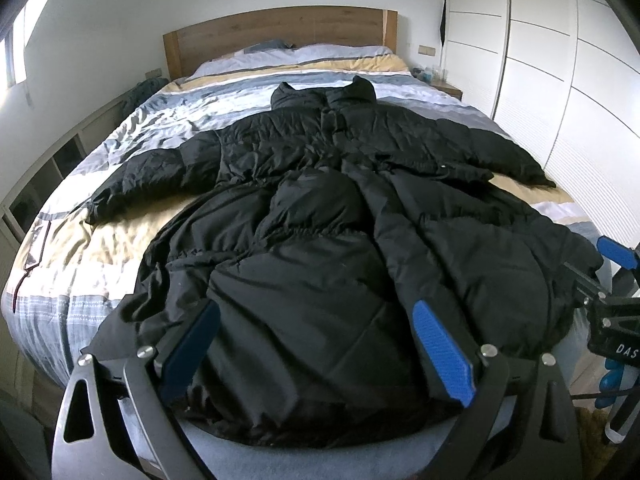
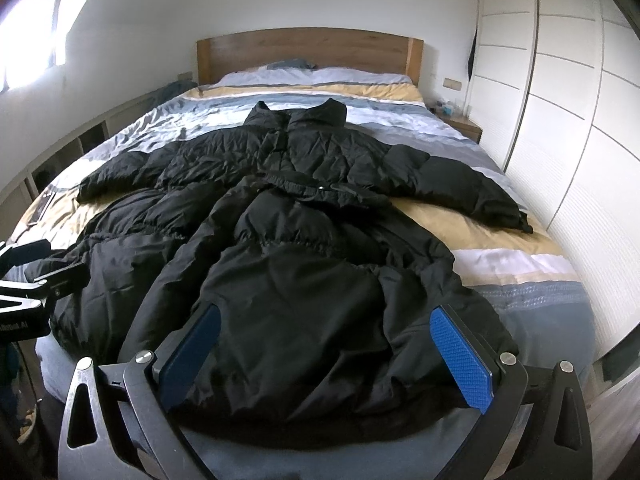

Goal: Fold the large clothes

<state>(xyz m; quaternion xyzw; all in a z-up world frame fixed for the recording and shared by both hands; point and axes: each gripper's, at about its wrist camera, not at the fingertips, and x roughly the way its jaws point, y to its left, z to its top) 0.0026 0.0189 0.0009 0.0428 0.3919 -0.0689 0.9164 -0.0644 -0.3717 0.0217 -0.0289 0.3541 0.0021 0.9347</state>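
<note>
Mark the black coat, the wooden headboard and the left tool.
black coat [image 1: 320, 280]: left wrist view, on its lower quilted body.
wooden headboard [image 2: 308, 50]: right wrist view, on the middle of its panel.
left tool [image 1: 316, 344]: left wrist view, midway between its blue fingertips.

Place: a bedroom in a home.
Bed [image 1: 120, 240]: a wide double bed fills the room, made up with a striped cover in grey, white and yellow.
Headboard [image 1: 280, 36]: wooden, set against a plain white wall.
Pillows [image 1: 320, 53]: pale ones lie below the headboard.
Wardrobe [image 1: 560, 60]: tall white panelled doors run along one side of the bed.
Bedside table [image 2: 466, 126]: small and wooden, with a few small items on top.
Window [image 2: 36, 40]: bright daylight enters on the other side.
Shelves [image 1: 48, 172]: low open compartments under the window.
</note>
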